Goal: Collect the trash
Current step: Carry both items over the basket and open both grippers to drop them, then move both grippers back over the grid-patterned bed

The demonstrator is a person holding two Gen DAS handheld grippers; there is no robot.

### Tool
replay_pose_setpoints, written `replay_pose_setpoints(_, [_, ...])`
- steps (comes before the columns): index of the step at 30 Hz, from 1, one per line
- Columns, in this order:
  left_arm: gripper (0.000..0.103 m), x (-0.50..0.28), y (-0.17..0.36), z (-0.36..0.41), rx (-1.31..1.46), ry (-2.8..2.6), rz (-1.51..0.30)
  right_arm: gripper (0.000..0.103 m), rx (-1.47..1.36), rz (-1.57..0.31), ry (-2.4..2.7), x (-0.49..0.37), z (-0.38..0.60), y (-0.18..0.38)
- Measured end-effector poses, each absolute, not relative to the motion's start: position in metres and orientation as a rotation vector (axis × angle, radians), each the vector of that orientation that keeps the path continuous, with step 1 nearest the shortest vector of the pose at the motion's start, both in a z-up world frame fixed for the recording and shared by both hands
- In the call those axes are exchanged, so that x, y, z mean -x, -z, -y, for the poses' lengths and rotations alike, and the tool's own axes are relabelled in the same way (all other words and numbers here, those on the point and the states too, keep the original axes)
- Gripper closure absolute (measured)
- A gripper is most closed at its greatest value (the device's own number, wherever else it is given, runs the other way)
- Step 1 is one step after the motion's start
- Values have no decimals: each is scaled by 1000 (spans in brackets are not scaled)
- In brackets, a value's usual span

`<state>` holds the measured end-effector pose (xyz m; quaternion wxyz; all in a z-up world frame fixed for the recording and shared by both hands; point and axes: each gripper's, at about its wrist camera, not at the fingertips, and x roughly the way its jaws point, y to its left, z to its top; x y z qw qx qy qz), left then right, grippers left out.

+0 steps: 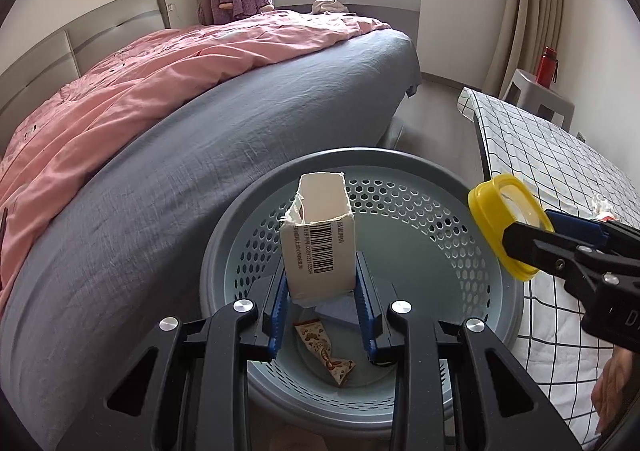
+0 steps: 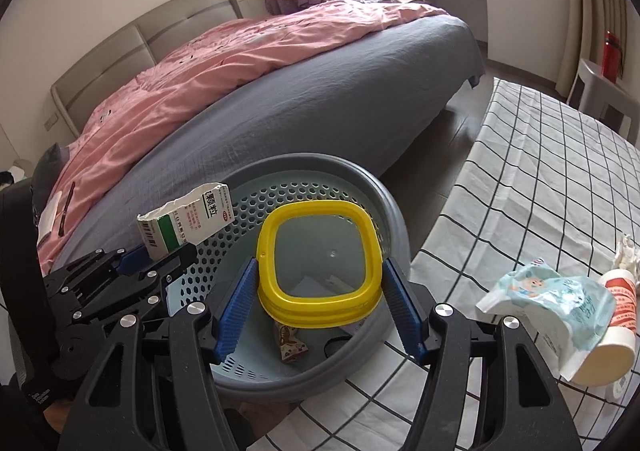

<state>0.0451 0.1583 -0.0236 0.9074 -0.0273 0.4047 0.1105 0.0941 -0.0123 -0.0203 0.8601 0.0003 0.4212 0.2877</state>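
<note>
Left claw (image 1: 320,291) is clamped on a torn medicine box (image 1: 318,239), held upright right over the perforated laundry-style basket (image 1: 420,219). Right claw (image 2: 318,291) pinches a yellow-rimmed clear lid (image 2: 318,263) above the same basket. A snack wrapper (image 1: 326,357) lies at the bottom. On the checkered table (image 2: 540,171) just beside it sit a wipes pouch (image 2: 560,303) and a white bottle (image 2: 616,327). Beyond that is the bed (image 1: 160,155) with a pink duvet (image 1: 160,71).

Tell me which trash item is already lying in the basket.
The brown snack wrapper on the basket floor. The torn box and yellow lid are held above in grippers.
</note>
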Motion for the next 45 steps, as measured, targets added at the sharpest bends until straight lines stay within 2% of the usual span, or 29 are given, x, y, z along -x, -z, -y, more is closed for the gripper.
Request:
replay_pose_setpoints(7, [74,-45,23,-164,76,-239,-832,40,-2,-900,-623,-97,8,26])
replay_pose_setpoints(8, [70,-44,22,-166,74,-242,-830,39,-2,-898,-623,-97,8,26])
replay_pose_setpoints(9, [62,-44,22,-166,72,-248,-827,35,1,-890,-618,-96,9,25])
replay_pose_setpoints(11, [56,-42,21,-167,71,-262,-822,31,-1,-877,-615,-95,9,24])
replay_pose_setpoints(23, [39,-39,19,-169,59,-304,-802,31,-7,-879,-605,-92,12,25])
replay_pose_setpoints(32, [33,-38,18,-169,58,-316,-794,30,-11,-875,-599,-89,13,26])
replay_pose_setpoints(45, [31,-36,16,-164,55,-303,-786,28,-17,-864,-577,-85,24,22])
